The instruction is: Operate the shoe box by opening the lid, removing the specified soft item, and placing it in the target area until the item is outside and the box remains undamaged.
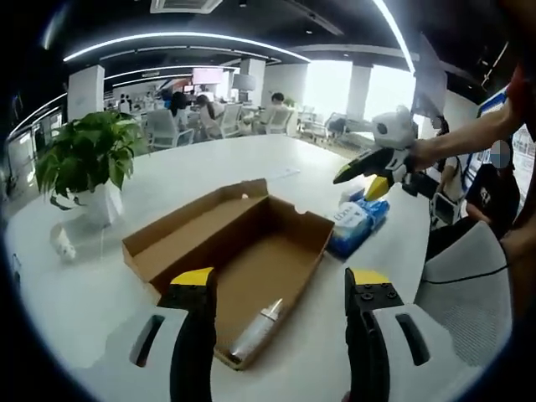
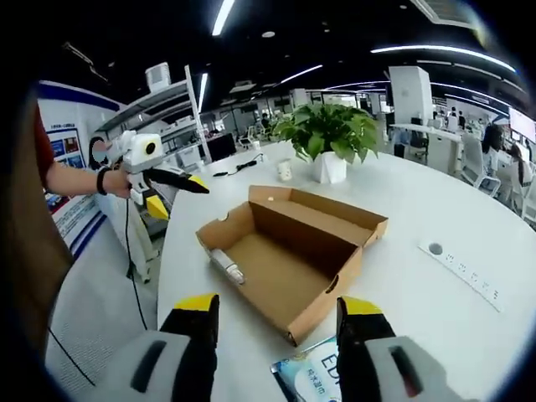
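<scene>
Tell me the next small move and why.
Probably lower the left gripper toward the white tube lying inside the open cardboard box. Its jaws stand open and empty above it, while the blue packet already lies outside on the table.

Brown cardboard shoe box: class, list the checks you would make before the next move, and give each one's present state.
1. Brown cardboard shoe box lid open: ok.
2. Left gripper open and empty: ok.
3. Right gripper open and empty: ok.
4. White tube lying inside the box near one end, nothing on top of it: ok.
5. Blue-and-white soft pack outside the box on the white table: ok.
6. Marked target area: cannot tell.
</scene>
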Demonstrator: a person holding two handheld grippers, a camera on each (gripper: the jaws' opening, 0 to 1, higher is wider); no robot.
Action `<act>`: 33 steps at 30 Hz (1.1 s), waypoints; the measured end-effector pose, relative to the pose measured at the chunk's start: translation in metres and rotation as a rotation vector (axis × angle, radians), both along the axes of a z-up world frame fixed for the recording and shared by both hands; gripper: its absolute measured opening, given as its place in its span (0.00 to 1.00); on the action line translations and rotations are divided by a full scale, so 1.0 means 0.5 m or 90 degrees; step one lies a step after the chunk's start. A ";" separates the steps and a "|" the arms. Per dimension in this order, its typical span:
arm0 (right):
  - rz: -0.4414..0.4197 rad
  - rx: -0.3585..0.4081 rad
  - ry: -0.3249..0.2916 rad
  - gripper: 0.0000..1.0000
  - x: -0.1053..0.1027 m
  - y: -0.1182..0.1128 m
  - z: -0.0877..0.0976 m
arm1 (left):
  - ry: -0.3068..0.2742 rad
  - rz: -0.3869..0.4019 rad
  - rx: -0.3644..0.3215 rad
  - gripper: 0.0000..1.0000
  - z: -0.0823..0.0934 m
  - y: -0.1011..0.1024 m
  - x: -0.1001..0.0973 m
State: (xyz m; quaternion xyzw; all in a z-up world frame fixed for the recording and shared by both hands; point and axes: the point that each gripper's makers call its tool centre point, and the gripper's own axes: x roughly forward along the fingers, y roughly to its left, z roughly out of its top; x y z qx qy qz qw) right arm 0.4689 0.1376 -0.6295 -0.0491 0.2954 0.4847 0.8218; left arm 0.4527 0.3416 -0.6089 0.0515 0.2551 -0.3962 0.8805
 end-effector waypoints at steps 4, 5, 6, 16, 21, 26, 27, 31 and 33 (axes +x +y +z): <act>0.000 0.004 -0.004 0.55 -0.008 0.002 0.007 | 0.007 -0.003 0.005 0.62 -0.003 0.006 0.015; 0.000 0.004 -0.004 0.55 -0.011 0.003 0.008 | 0.014 -0.004 0.007 0.62 -0.007 0.007 0.022; -0.001 0.005 -0.005 0.55 -0.011 0.003 0.008 | 0.015 -0.008 0.016 0.62 -0.012 0.009 0.025; 0.005 0.000 -0.005 0.55 -0.038 0.005 -0.005 | 0.027 -0.042 0.081 0.62 -0.045 0.021 0.084; 0.003 -0.003 -0.001 0.55 -0.047 -0.005 -0.009 | 0.039 -0.066 0.112 0.61 -0.070 0.022 0.102; 0.000 -0.003 0.001 0.55 -0.058 -0.010 -0.011 | 0.061 -0.118 0.173 0.62 -0.114 0.021 0.109; -0.001 -0.003 0.001 0.55 -0.060 -0.012 -0.011 | 0.065 -0.126 0.181 0.62 -0.120 0.020 0.110; -0.003 0.000 0.003 0.55 -0.068 -0.013 -0.010 | 0.078 -0.177 0.232 0.62 -0.156 0.014 0.110; -0.002 0.000 0.003 0.55 -0.071 -0.015 -0.011 | 0.085 -0.199 0.255 0.63 -0.177 0.012 0.111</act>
